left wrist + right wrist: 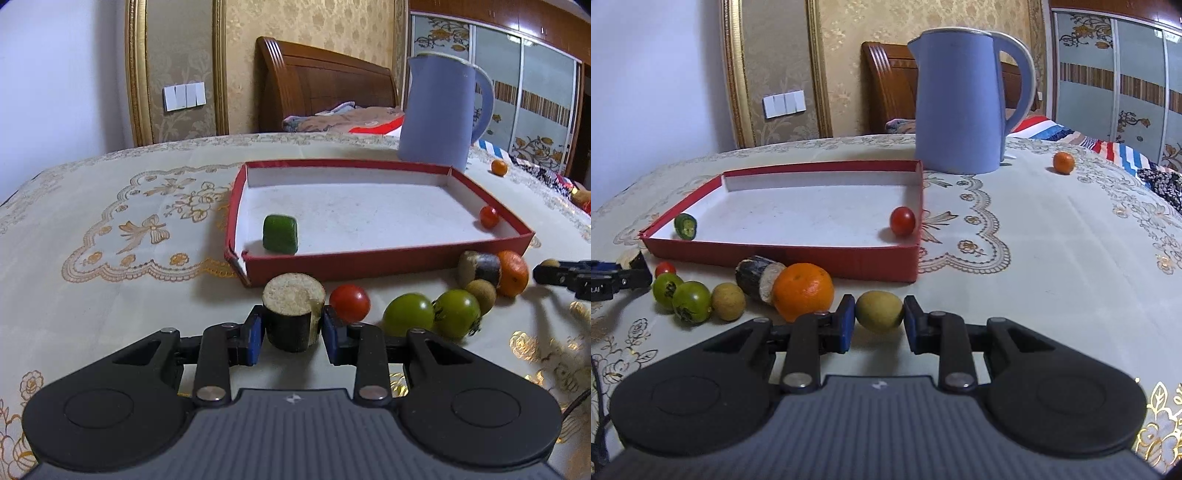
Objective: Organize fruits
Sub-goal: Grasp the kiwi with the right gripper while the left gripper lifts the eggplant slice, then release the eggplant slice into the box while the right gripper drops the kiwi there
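Blue-padded left fingers (255,334) clamp cane stub (293,312); right fingers (844,325) clamp yellow-green fruit (880,311), both angled down.

A shallow red cardboard tray (783,258) lies on the embroidered cream tablecloth (1052,236), holding a green cut chunk (685,226) at its left and a small red cherry tomato (902,220) at its right. Behind stands a tall blue plastic kettle (960,103); a row of loose fruits lies before the tray.

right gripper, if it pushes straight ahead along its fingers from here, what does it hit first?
Beyond the yellow-green oval fruit the right gripper holds, probably the near wall of the shallow red cardboard tray, close to its right corner. Depth is unclear; the big orange sits just left of that line.
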### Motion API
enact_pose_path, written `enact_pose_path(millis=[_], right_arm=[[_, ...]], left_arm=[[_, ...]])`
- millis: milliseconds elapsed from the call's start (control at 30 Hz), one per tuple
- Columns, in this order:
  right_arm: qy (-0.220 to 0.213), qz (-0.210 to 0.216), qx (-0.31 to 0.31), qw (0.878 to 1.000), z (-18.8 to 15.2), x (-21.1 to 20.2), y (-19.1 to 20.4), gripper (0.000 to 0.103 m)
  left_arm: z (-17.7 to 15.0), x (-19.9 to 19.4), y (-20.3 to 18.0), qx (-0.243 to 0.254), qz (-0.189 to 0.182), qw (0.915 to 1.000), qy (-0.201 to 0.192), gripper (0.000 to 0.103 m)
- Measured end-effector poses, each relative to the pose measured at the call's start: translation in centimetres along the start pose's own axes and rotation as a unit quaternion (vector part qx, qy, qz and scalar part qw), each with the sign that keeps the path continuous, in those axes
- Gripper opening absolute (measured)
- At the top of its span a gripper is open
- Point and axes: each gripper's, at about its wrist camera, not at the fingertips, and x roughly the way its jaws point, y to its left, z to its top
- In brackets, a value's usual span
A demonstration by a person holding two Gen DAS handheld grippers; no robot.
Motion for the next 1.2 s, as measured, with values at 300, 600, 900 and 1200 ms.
enact_pose_path(millis=[300, 600, 900, 1200], right_arm=[[-0.040, -0.002, -0.023, 0.999, 3.1, -1.2, 1.6, 0.027], [-0.038, -0.016, -0.024, 0.999, 7.6, 4.2, 3.0, 0.027], [0.018, -0.009, -0.007, 1.000, 8.1, 11.0, 2.9, 0.027], [0.030, -0.009, -0.011, 0.999, 7.9, 12.4, 3.0, 0.028]], left_arm=[[3.5, 0.2, -1.8, 0.001, -0.013, 0.9999, -0.009, 0.032], [7.7, 6.8, -2.6, -0.005, 0.001, 0.9999, 0.012, 0.032], [7.8, 9.9, -2.8, -0.001, 0.022, 0.9995, 0.025, 0.032], [7.7, 10.5, -3.4, 0.015, 0.033, 0.9992, 0.016, 0.033]])
